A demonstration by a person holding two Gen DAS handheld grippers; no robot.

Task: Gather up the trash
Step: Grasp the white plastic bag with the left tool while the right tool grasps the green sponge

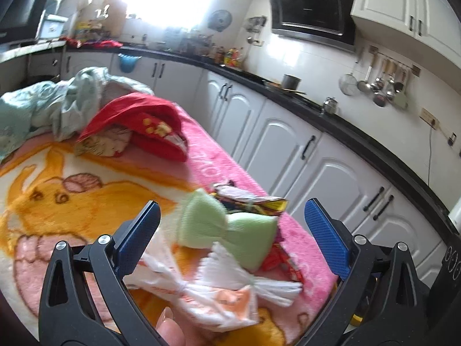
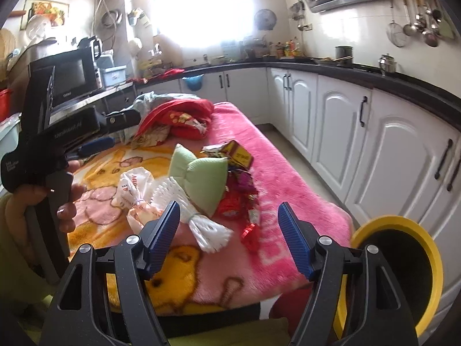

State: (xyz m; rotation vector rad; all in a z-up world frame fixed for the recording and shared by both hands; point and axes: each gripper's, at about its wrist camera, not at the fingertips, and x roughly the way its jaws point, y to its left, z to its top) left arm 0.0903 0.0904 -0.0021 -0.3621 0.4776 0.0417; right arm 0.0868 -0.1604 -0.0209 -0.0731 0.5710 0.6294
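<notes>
Nearest both spread, empty grippers, left gripper (image 1: 230, 230) and right gripper (image 2: 229, 235), trash lies on the blanket-covered desk (image 2: 302, 196): a tied plastic bag (image 1: 213, 297), soft and light, best pinched at its knot; beyond, a squashy green foam piece (image 1: 227, 230), then slippery crinkled wrappers (image 2: 239, 193)

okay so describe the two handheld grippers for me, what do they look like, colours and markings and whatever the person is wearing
Both grippers, left and right, have black angular plastic frames, silver round screws at the joints, and blue ribbed finger pads. The right wrist view shows the left gripper's black pistol-style handle with small white lettering, too blurred to read. A yellow-green sleeve shows below.
</notes>
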